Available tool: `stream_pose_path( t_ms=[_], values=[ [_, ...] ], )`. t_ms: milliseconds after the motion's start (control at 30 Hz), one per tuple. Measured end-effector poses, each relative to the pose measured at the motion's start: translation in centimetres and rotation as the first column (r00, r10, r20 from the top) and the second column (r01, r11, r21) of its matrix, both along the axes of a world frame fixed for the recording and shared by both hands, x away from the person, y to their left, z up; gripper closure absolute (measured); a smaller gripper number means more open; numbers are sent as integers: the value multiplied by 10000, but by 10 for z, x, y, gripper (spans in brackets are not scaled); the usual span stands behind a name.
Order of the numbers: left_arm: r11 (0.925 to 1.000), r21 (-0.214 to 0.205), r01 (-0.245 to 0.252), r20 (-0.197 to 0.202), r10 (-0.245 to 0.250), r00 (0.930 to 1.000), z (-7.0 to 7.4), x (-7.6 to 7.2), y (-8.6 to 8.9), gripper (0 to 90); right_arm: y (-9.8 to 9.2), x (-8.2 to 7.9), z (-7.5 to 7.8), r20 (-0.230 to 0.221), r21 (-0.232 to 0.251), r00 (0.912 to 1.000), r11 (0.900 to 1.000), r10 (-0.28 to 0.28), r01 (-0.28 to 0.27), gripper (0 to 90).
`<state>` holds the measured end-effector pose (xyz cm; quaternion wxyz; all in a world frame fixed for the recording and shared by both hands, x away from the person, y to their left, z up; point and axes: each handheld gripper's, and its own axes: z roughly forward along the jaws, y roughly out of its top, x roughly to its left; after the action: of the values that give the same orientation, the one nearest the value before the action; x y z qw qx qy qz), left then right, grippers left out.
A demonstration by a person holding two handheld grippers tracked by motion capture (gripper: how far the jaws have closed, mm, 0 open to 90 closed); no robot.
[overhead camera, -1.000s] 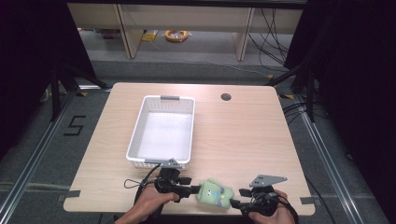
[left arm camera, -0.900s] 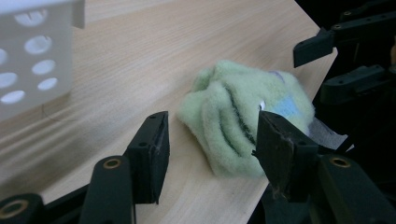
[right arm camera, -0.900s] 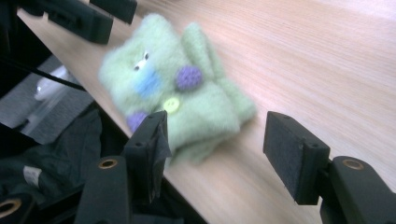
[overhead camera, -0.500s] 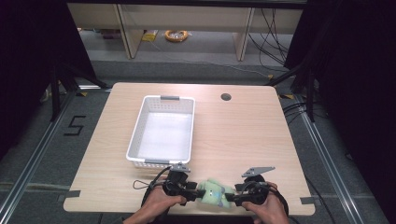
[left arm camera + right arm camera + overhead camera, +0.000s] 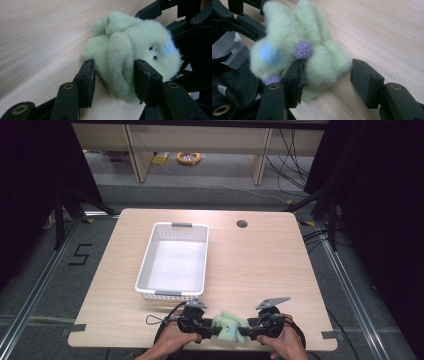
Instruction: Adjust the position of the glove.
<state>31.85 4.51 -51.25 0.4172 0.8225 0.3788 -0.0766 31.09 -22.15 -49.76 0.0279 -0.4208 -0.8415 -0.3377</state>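
A fluffy pale green plush toy (image 5: pixel 229 324) lies at the table's near edge, between my two grippers. It has small dark eyes, a blue patch (image 5: pixel 170 47) and purple pompoms (image 5: pixel 303 49). My left gripper (image 5: pixel 115 80) has both jaws pressed into a fold of the toy (image 5: pixel 125 57), shut on it. My right gripper (image 5: pixel 329 77) is open. Its left jaw touches the toy (image 5: pixel 287 37) and its right jaw stands apart from it over bare wood. In the high view, the left gripper (image 5: pixel 212 330) and right gripper (image 5: pixel 245 332) point at each other across the toy.
An empty white plastic basket (image 5: pixel 146 265) stands left of centre on the wooden table (image 5: pixel 280 265). A round cable hole (image 5: pixel 242 224) sits near the far edge. The table's front edge runs just under the hands. Shelving and cables lie on the floor beyond.
The right gripper has moved left up to the toy, and the left has shifted slightly right. The toy now looks bunched up between them.
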Motion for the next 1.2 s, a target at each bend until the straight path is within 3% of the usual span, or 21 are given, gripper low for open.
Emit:
stream_pose_path(
  t_ms=[100, 167, 300, 367, 433, 467, 500, 633, 667, 733, 867, 933, 967, 1033, 1100, 1200],
  values=[
    [9999, -14, 146, -20, -146, 9999, 0, -1, -1, 536, 1, 0, -1, -21, 44, 9998, 9998, 213, -213, 504],
    [10000, -51, 79, 97, -79, 9999, -1, -3, -3, 557, 1, 0, -2, -148, 327, 9993, 9989, 342, -337, 549],
    [9996, -237, 138, -101, -140, 9999, -3, -3, -3, 603, -3, 1, -6, -244, 902, 9980, 9943, 589, -565, 648],
    [9992, -364, 137, -108, -141, 9998, -3, -4, -3, 647, -2, -1, -4, -247, 822, 9980, 9950, 587, -564, 683],
    [10000, -2, 89, 22, -89, 10000, 0, -6, -4, 687, -1, -1, -3, 22, 735, 9970, 9943, 775, -775, 711],
    [9994, -302, 165, 76, -163, 9998, -2, -7, -5, 700, -1, -1, -3, 199, 728, 9963, 9937, 839, -852, 722],
    [9996, -294, 42, 201, -37, 9998, -1, -9, -6, 712, -1, -3, -2, 74, 801, 9971, 9939, 754, -758, 732],
    [9993, -289, 252, 236, -245, 9994, 2, -9, -5, 745, -4, -4, -2, 202, 859, 9965, 9929, 808, -822, 744],
    [9997, -104, 216, 231, -213, 9995, 4, -9, -4, 751, -4, -4, -2, 219, 942, 9958, 9915, 885, -902, 746],
    [9988, -363, 318, 169, -312, 9994, 4, -8, -3, 760, -5, -4, -1, 211, 976, 9950, 9903, 975, -991, 747],
    [9991, -347, 263, 174, -257, 9995, 6, -9, -2, 765, -5, -6, 1, 139, 1070, 9965, 9907, 825, -835, 748],
    [9980, -565, 279, 198, -268, 9994, 8, -9, -2, 767, -6, -6, 3, 408, 927, 9964, 9927, 737, -773, 748],
    [9977, -556, 386, 53, -384, 9992, 9, -8, -1, 768, -6, -8, 4, 75, 1126, 9973, 9909, 730, -734, 749],
    [9973, -663, 320, 65, -317, 9995, 10, -8, 0, 769, -8, -7, 5, 466, 989, 9960, 9919, 757, -800, 749],
    [9969, -735, 296, 0, -297, 9996, 11, -8, 2, 771, -7, -8, 6, 204, 1278, 9968, 9886, 771, -791, 749],
    [9969, -757, 201, 75, -195, 9998, 15, -8, 4, 772, -8, -7, 8, 514, 1137, 9955, 9898, 801, -855, 748]
  ],
)
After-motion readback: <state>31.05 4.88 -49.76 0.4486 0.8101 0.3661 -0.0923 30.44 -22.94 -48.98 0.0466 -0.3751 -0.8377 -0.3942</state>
